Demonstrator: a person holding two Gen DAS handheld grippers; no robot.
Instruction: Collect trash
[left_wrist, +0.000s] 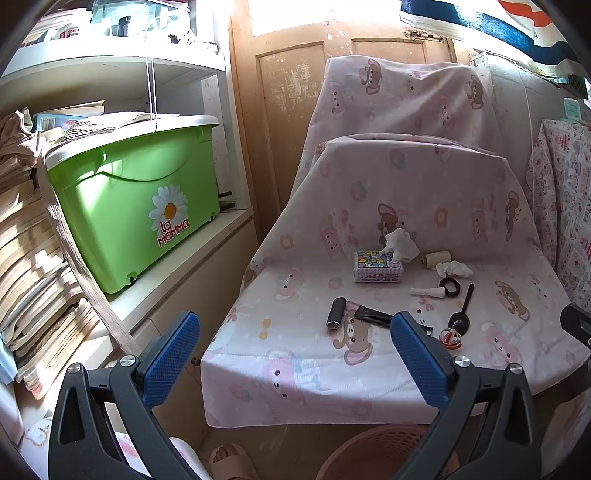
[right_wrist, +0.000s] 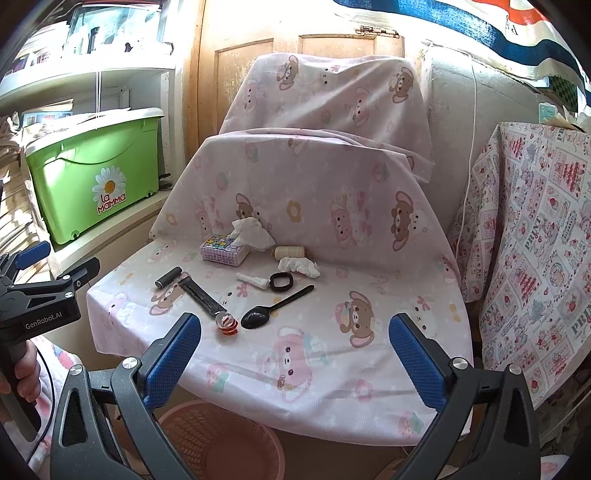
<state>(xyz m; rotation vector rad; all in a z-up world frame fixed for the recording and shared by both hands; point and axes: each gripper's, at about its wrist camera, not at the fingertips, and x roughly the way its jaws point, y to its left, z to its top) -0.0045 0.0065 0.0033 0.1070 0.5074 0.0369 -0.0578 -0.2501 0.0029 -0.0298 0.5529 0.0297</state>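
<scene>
Right wrist view: the right hand-held gripper (right_wrist: 295, 354) hangs spread wide and empty before a sheet-draped chair (right_wrist: 369, 369). Ahead of it lie a crumpled tissue (right_wrist: 299, 266), spoon (right_wrist: 273, 308) and tissue box (right_wrist: 223, 252); a pink basket (right_wrist: 221, 439) sits just below. The left hand-held gripper (left_wrist: 295, 354) is likewise released, to its left.

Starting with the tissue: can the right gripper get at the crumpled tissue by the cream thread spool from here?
Probably yes. The right gripper is open and empty, and the crumpled tissue lies uncovered; only the black spoon and hair tie sit in between, low enough to pass over.
</scene>
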